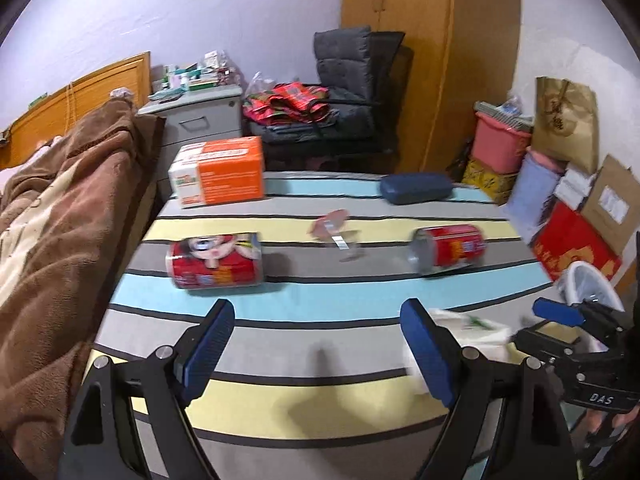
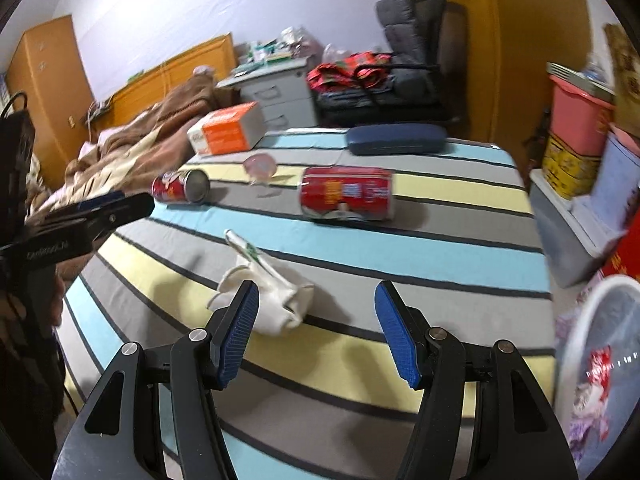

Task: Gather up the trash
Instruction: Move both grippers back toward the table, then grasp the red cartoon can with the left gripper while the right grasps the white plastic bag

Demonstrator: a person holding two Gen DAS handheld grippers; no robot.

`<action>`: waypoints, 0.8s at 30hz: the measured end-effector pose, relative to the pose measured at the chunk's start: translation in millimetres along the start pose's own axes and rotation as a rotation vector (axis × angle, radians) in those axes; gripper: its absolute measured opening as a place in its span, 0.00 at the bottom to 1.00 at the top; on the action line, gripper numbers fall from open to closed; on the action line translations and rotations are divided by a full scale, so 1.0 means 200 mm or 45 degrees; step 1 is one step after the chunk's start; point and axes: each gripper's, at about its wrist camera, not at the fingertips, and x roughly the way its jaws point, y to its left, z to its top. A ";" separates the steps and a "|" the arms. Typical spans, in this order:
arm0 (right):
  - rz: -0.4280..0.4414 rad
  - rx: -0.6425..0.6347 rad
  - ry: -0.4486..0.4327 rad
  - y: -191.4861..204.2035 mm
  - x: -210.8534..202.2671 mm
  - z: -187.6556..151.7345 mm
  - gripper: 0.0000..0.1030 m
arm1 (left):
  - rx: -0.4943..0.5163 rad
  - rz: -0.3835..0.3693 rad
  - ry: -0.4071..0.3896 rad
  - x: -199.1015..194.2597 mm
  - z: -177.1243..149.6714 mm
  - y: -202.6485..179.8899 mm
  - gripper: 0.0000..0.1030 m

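Observation:
Two red cans lie on their sides on the striped tablecloth: one at the left, one at the right. Between them lies a pink wrapper with clear plastic. A crumpled white paper lies near the front. My left gripper hangs open and empty over the cloth, short of the cans. My right gripper is open too, its left finger just over the paper.
A white bin with trash inside stands off the table's right edge. An orange box and a dark blue case sit at the far side. A brown blanket lies to the left, stacked boxes to the right.

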 end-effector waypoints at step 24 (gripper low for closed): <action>0.067 -0.080 0.141 0.06 0.17 0.03 0.15 | 0.256 -0.044 0.167 0.45 0.27 0.42 0.84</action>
